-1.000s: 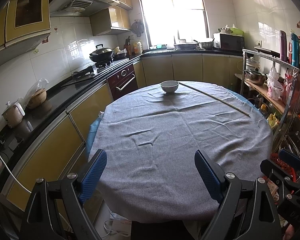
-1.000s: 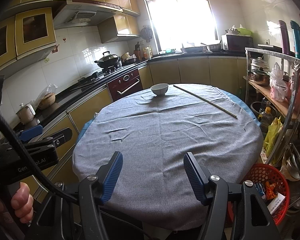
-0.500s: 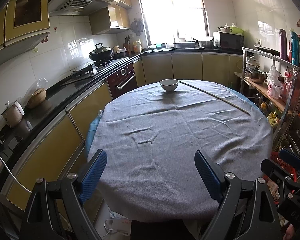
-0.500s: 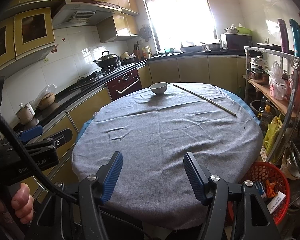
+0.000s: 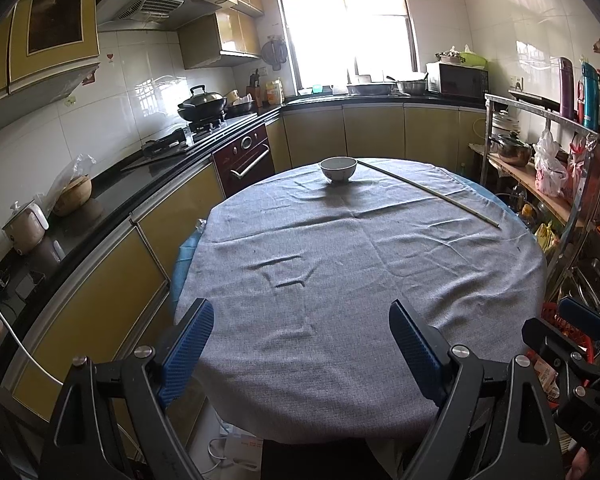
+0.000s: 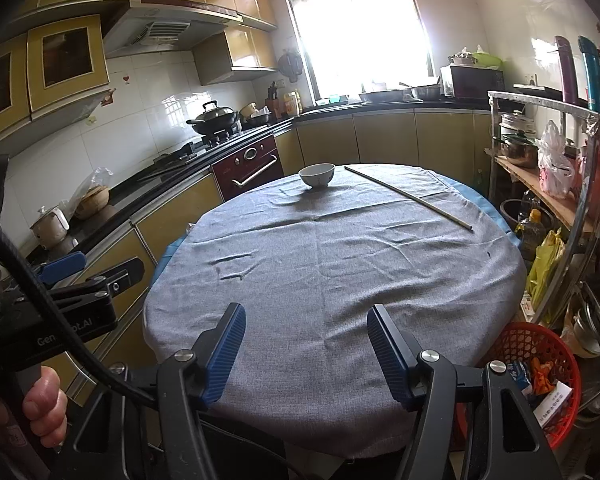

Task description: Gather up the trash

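A round table with a grey cloth [image 5: 360,280] [image 6: 332,280] fills both views. A white bowl [image 5: 338,168] [image 6: 317,175] stands at its far side, and a long thin stick [image 5: 428,193] [image 6: 408,197] lies to the right of the bowl. A red basket [image 6: 534,364] holding wrappers stands on the floor at the table's near right. My left gripper [image 5: 302,350] is open and empty over the table's near edge. My right gripper [image 6: 306,350] is open and empty there too. No loose trash shows on the cloth.
A black counter [image 5: 100,200] with a stove, a wok and small pots runs along the left. A metal shelf rack [image 6: 548,184] with pots, bags and bottles stands at the right. A microwave [image 5: 458,80] sits at the back right.
Both views have shifted slightly; the bowl and stick sit a touch higher in frame. Both grippers stay open and empty.
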Demonstrator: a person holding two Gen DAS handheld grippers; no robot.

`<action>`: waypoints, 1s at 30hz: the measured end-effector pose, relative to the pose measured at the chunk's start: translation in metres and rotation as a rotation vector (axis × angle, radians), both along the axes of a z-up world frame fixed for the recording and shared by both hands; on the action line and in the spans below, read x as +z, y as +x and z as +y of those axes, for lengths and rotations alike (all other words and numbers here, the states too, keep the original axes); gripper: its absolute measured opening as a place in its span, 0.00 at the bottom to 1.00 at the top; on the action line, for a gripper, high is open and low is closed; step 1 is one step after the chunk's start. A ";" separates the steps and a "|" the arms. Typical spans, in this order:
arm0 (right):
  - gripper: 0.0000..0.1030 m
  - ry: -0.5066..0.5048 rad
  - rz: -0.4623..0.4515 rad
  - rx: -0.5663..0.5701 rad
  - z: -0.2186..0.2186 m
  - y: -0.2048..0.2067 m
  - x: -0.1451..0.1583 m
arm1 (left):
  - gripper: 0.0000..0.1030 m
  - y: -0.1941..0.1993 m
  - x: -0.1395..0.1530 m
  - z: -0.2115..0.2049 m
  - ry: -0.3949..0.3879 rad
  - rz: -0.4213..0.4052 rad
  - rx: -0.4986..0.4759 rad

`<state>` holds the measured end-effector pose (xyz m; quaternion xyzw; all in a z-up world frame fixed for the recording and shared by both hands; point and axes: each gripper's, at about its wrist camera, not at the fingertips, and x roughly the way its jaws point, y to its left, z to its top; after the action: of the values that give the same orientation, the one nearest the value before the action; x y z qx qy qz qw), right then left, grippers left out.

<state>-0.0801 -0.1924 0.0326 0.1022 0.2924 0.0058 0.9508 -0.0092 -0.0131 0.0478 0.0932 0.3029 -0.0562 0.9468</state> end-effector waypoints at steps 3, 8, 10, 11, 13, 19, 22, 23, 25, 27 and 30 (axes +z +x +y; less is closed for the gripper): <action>0.65 -0.001 0.001 -0.001 0.000 -0.001 -0.001 | 0.87 0.000 -0.001 0.000 0.002 0.001 0.000; 0.65 0.000 0.002 0.000 0.000 0.000 0.000 | 0.87 0.000 -0.002 0.000 0.001 0.002 -0.001; 0.65 0.001 0.002 -0.001 0.000 0.000 -0.001 | 0.87 0.000 -0.002 0.000 -0.001 0.005 -0.002; 0.65 0.000 0.002 -0.001 0.000 0.000 -0.001 | 0.87 0.001 -0.003 -0.001 0.000 0.007 -0.003; 0.65 0.000 0.003 -0.001 0.000 0.000 -0.001 | 0.87 0.001 -0.006 -0.001 0.002 0.012 -0.002; 0.65 0.003 0.014 -0.008 -0.005 0.001 -0.009 | 0.87 0.004 -0.013 -0.002 0.007 0.032 -0.006; 0.65 0.004 0.018 -0.013 -0.005 0.003 -0.010 | 0.87 0.006 -0.016 -0.003 0.011 0.042 -0.008; 0.65 0.003 0.019 -0.014 -0.005 0.003 -0.010 | 0.87 0.006 -0.018 -0.003 0.012 0.045 -0.008; 0.65 0.004 0.022 -0.015 -0.006 0.004 -0.011 | 0.87 0.007 -0.020 -0.003 0.014 0.052 -0.008; 0.65 0.005 0.027 -0.016 -0.006 0.004 -0.012 | 0.87 0.008 -0.022 -0.003 0.014 0.058 -0.009; 0.65 0.002 0.031 -0.017 -0.006 0.006 -0.014 | 0.87 0.008 -0.025 -0.003 0.014 0.064 -0.010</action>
<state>-0.0745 -0.1989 0.0189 0.1057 0.3061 -0.0035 0.9461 -0.0009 -0.0162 0.0231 0.0994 0.3330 -0.0617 0.9356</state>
